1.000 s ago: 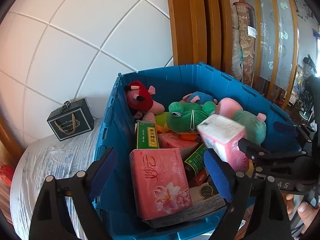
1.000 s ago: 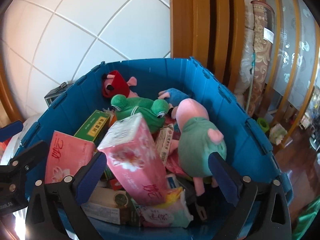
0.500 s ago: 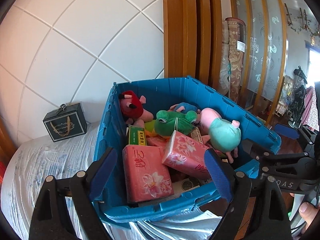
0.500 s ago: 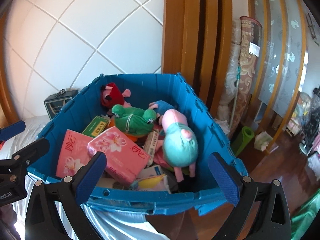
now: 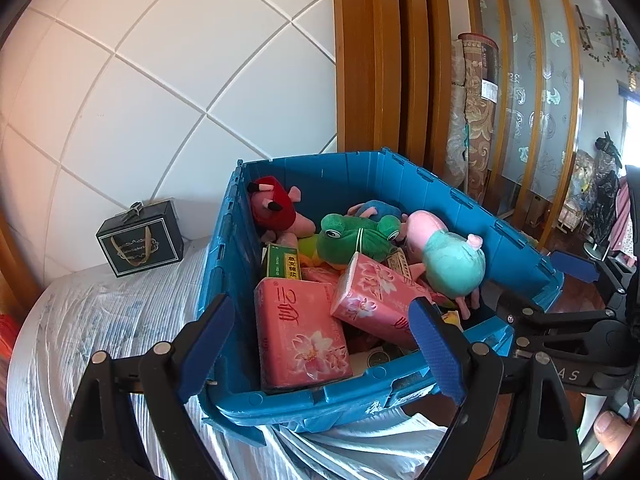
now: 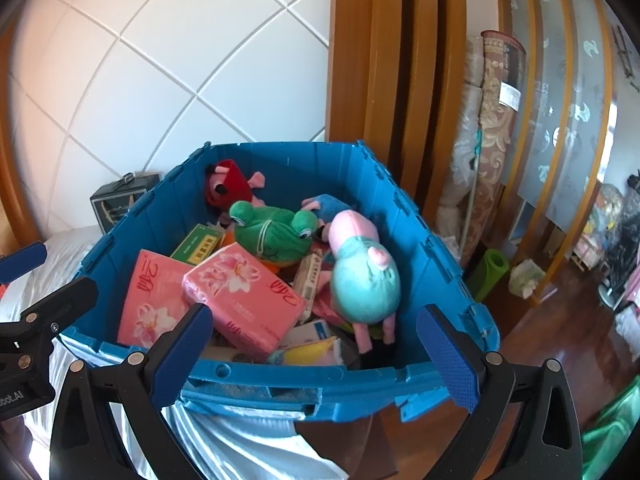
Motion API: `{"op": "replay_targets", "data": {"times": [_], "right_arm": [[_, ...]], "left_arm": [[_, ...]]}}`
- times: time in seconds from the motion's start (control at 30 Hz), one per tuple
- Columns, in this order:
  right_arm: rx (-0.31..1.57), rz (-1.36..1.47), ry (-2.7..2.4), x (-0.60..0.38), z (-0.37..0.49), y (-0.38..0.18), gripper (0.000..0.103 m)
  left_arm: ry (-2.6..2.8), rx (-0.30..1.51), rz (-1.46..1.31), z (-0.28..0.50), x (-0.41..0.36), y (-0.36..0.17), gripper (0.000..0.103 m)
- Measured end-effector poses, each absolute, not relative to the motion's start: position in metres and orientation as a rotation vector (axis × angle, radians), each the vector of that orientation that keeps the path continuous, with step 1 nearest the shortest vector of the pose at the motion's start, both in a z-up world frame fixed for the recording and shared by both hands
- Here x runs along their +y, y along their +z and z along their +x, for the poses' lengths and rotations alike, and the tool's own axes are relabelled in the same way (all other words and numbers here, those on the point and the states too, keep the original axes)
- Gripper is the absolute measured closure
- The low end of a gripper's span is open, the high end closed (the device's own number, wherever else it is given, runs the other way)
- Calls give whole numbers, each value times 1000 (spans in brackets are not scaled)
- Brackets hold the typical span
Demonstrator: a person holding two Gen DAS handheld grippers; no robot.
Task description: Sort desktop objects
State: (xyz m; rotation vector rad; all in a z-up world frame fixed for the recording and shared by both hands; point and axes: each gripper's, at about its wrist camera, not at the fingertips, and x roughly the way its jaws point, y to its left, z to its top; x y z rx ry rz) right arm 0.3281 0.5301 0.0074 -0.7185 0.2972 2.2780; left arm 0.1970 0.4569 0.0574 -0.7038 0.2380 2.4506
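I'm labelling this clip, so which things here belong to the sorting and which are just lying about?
Part of the sorting:
blue crate
tissue packs
green frog toy
pig toy
green box

Just lying about:
black gift box
rolled rugs
green mat

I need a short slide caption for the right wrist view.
Open right gripper above a blue crate filled with plush toys and pink tissue packs.
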Motion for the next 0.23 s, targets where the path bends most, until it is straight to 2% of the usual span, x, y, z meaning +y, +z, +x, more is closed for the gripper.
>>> {"op": "replay_targets", "data": {"times": [0.23], "right_arm": [[297, -712, 2279, 529, 330, 8, 0]], "left_arm": [[2444, 238, -701, 201, 456, 57, 14]]}}
